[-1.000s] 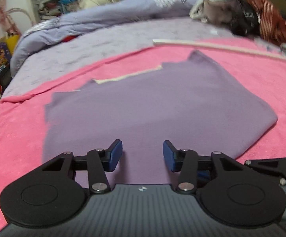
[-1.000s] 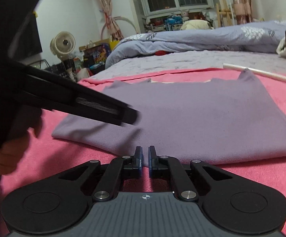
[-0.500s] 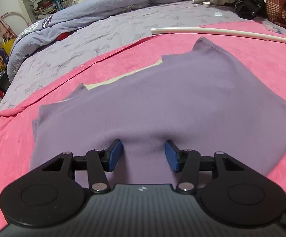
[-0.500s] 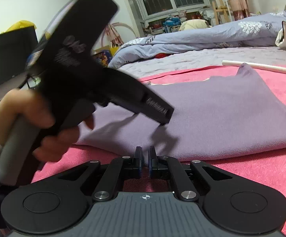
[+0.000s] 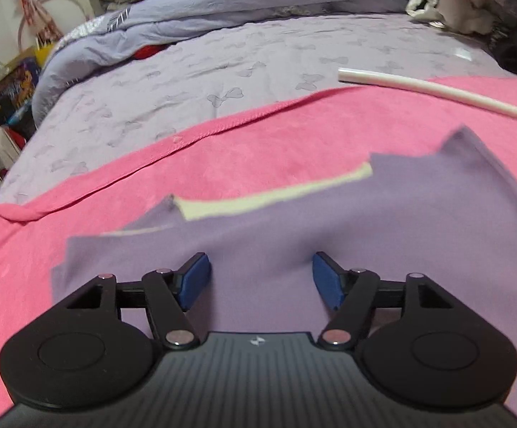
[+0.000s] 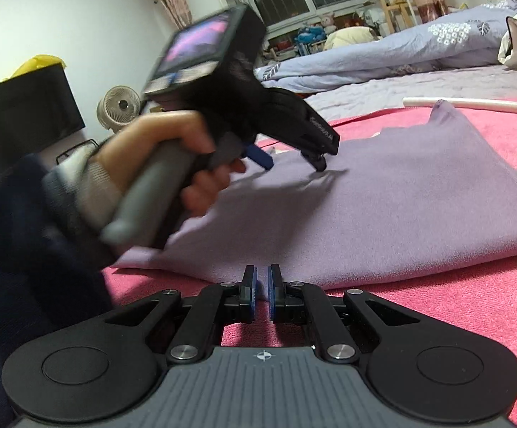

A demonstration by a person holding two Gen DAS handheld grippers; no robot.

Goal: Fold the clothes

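The left gripper (image 5: pixel 260 278) stands wide open over the lilac garment (image 5: pixel 383 221), tips on or just above the cloth, holding nothing. The garment lies partly folded on the pink blanket (image 5: pixel 258 149), long axis 9 to 3 o'clock. The right gripper (image 6: pixel 261 294), nearly closed and empty, faces the garment's near edge at 12 o'clock.

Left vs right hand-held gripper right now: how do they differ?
The left hand-held gripper is open, pads wide apart; the right hand-held gripper is shut, with only a slit between pads. The left is over the purple garment; the right is short of its near edge, above the pink blanket. Both have blue pads and hold nothing.
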